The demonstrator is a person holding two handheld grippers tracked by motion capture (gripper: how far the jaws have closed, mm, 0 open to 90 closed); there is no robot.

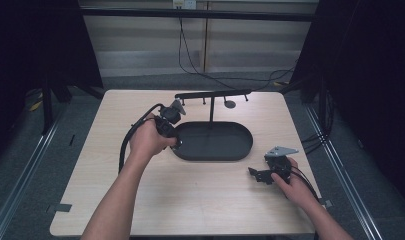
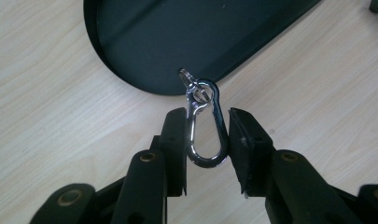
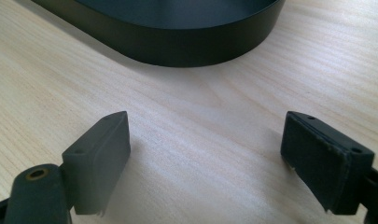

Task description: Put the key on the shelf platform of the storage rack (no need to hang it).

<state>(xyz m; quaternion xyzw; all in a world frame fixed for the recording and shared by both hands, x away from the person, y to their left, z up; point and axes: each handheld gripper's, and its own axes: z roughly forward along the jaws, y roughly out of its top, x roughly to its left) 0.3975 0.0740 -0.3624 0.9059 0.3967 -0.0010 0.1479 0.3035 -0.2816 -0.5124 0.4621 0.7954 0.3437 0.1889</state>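
A silver carabiner (image 2: 206, 161) with a small ring (image 2: 192, 79) at its top stands upright between the pads of my left gripper (image 2: 207, 114), which is shut on its two long sides. It hangs just above the wooden table, at the rounded left end of a black oval tray (image 2: 177, 37). In the high view my left gripper (image 1: 175, 142) sits at the tray's (image 1: 215, 156) left rim, held by a hand. My right gripper (image 1: 257, 175) rests low near the table's front right, its fingers (image 3: 102, 149) wide open over bare wood with nothing between them.
A black stand with a horizontal bar (image 1: 212, 94) and small hooks rises from the tray's back edge. The tray's wall (image 3: 177, 46) lies just ahead of the right gripper. Cables trail from both grippers. The table's edges drop to a grey floor.
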